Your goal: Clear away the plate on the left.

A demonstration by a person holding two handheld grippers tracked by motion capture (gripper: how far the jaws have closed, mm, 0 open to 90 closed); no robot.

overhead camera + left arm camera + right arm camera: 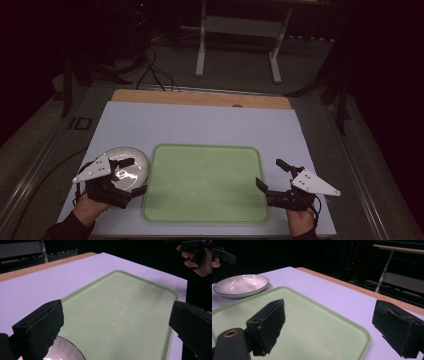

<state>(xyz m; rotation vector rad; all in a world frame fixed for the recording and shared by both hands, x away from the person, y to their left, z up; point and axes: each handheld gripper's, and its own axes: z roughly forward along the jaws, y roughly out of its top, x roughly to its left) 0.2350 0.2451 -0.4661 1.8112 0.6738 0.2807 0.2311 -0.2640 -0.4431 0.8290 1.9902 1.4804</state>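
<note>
While the room around it lies dark, the desk [200, 125] carries a pale lilac sheet with a strip of bare wood along its far edge, and on that sheet a pale green tray [205, 182] lies flat near the person's side, nothing resting in it. Just beside the tray's left edge sits a shallow white plate [131, 167] with a dark rim and fine ribbed lines; whether the two touch cannot be told. The left gripper [129, 176], held in the person's left hand [90, 205], hangs over the near part of the plate, its fingers [40, 327] spread wide apart and grasping nothing; in the left gripper view the plate's rim curves just under the left one, with the tray stretching ahead. The right gripper [272, 175], held in the right hand [301, 220], sits at the tray's right edge, its fingers [268, 322] also released and wide apart, one over the tray's corner and the other over the lilac sheet outside it. Beyond the desk stands a white metal frame [237, 35] on a grey floor, with cables [150, 70] trailing nearby.
</note>
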